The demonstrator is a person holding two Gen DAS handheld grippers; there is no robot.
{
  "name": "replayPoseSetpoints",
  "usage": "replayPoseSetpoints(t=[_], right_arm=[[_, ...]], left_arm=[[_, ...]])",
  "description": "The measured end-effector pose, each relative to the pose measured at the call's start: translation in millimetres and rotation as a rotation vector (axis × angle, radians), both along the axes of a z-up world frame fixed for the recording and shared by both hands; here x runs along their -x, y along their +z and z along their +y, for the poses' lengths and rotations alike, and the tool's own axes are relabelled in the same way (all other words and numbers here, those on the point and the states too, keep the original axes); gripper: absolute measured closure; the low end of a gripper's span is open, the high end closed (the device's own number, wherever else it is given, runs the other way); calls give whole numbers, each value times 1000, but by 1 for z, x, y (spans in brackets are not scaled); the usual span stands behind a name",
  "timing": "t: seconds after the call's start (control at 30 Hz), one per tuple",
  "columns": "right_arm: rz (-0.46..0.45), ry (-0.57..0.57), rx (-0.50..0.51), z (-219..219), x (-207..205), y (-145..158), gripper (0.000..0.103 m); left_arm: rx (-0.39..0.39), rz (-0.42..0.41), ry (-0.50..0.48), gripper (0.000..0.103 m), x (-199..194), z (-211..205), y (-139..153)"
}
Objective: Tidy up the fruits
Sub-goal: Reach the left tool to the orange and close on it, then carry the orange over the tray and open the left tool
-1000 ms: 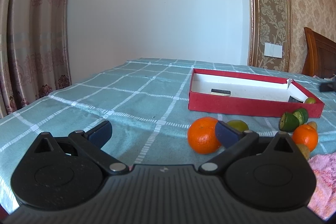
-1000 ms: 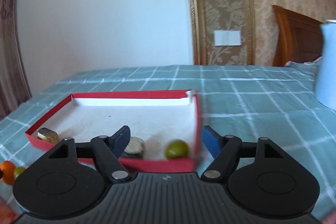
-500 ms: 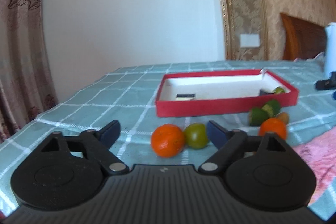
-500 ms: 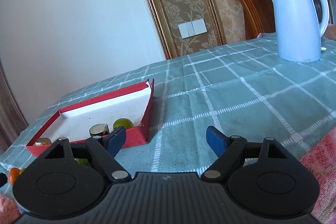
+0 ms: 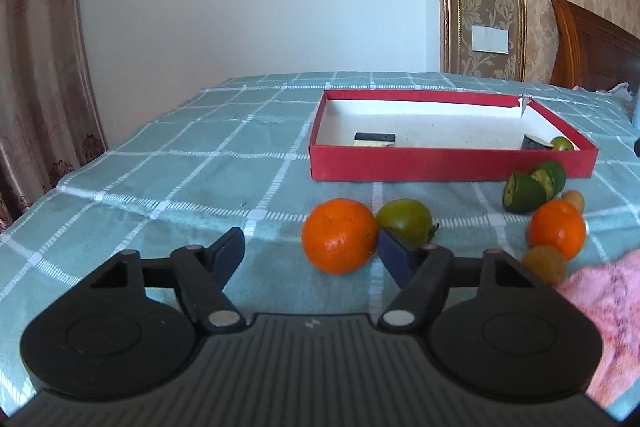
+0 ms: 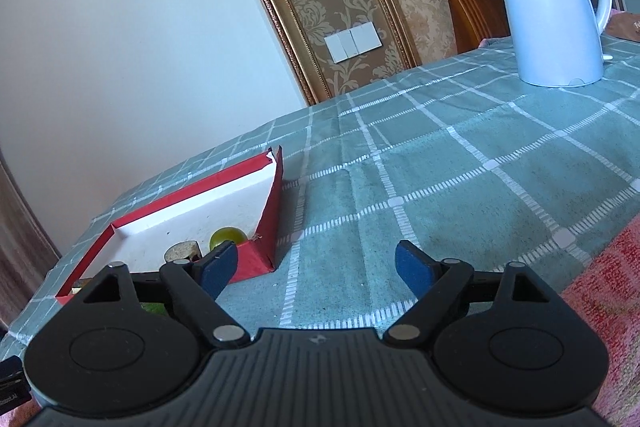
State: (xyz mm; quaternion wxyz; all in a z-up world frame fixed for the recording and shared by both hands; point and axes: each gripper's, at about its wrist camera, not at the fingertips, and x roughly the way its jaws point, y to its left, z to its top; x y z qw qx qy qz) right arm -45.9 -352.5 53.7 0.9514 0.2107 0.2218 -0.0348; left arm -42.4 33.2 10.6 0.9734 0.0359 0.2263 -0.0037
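A red box (image 5: 452, 171) with a white inside sits on the checked tablecloth. It holds a small green fruit (image 5: 562, 144) and two dark pieces. In front of it lie a large orange (image 5: 339, 235), a green fruit (image 5: 405, 220), cut green halves (image 5: 534, 185), a second orange (image 5: 557, 228) and small brown fruits (image 5: 545, 263). My left gripper (image 5: 310, 251) is open, with the large orange just inside its right finger. My right gripper (image 6: 316, 263) is open and empty over bare cloth, right of the box (image 6: 268, 227), whose green fruit (image 6: 228, 236) shows.
A white electric kettle (image 6: 548, 3) stands at the back right of the table. A pink towel (image 5: 604, 311) lies at the near right edge and also shows in the right wrist view (image 6: 604, 291). A curtain (image 5: 36, 67) hangs to the left. A wooden headboard (image 5: 592, 43) stands behind the table.
My left gripper has swung back left and closer to the large orange, which now sits by its right finger. My right gripper has turned further right, away from the box, bringing the kettle nearer.
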Motion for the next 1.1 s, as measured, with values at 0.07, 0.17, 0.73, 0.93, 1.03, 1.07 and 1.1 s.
replayPoseSetpoints(t=[0.07, 0.17, 0.73, 0.93, 1.03, 1.07, 1.1], right_arm=[[5, 3, 1, 0, -1, 0, 14], [7, 2, 1, 0, -1, -1, 14], [4, -9, -9, -2, -1, -2, 14], [-2, -19, -11, -3, 1, -2, 14], [-4, -22, -12, -4, 1, -2, 14], [-4, -22, -12, -4, 1, -2, 14], [-4, -22, -11, -4, 1, -2, 14]], left_arm=[[0, 2, 0, 36, -6, -2, 3], [18, 10, -3, 36, -16, -1, 5], [143, 3, -49, 65, -12, 9, 10], [90, -65, -69, 65, 1, -3, 25], [75, -80, -86, 65, -3, -9, 34], [72, -81, -87, 65, -6, -10, 36], [68, -85, -87, 65, -11, -12, 39]])
